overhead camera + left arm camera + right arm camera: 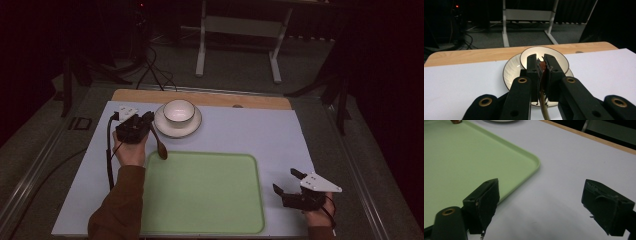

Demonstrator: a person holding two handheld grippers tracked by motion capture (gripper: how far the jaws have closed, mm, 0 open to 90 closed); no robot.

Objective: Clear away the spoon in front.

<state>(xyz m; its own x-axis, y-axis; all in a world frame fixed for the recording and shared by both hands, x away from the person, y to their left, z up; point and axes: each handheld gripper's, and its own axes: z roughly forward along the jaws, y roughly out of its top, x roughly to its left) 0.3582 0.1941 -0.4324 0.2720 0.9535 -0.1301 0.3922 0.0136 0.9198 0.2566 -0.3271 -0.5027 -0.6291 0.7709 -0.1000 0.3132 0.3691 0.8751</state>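
Observation:
A white bowl (178,111) stands on a white plate (167,130) at the back of the white mat. Just left of the plate is my left gripper (148,119), shut on a brown spoon (160,145). The spoon hangs down and toward me, its dark end at the far left corner of the green tray (200,192). In the left gripper view the spoon's handle (543,75) is pinched between the jaws, with the bowl (559,56) and plate (510,71) right behind them. My right gripper (286,181) rests open on the mat right of the tray, with nothing between its fingers (484,202).
The white mat (260,135) covers a wooden table whose far edge (250,101) shows behind the bowl. The tray's near right corner (534,161) lies close to my right gripper. A metal frame (237,35) and cables (155,70) stand on the floor beyond.

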